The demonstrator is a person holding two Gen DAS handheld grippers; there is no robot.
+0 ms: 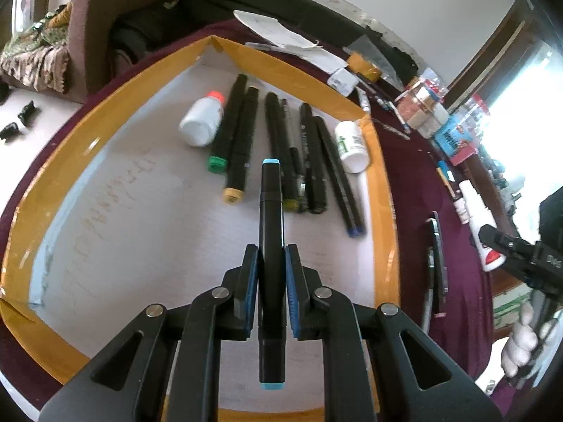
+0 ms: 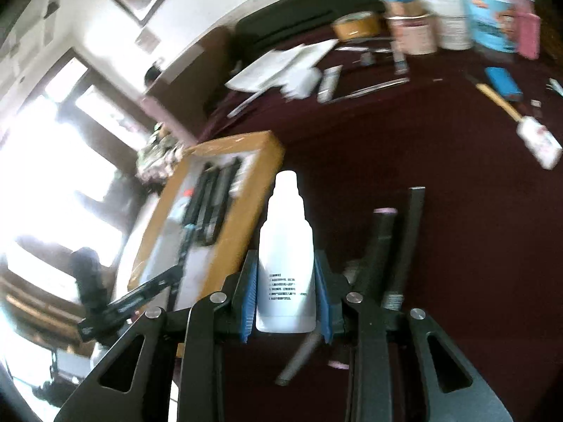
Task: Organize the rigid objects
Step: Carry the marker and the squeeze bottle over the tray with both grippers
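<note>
Marker [image 1: 270,246], stiff, light and smooth-barrelled, sits clamped mid-length in the left gripper [image 1: 271,281], its jaws nearly closed, blue tip pointing ahead over the tray [image 1: 316,70]. Dropper bottle [image 2: 285,256], light slick plastic, stands upright between the right gripper [image 2: 285,299] jaws, gripped at its body.

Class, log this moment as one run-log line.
left gripper: shut on blue-capped marker over tray | right gripper: shut on white dropper bottle

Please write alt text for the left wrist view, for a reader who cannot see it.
The left hand-held gripper is shut on a black marker with light-blue ends, above a tray with a tan rim. In the tray lie black markers and two white bottles.
</note>
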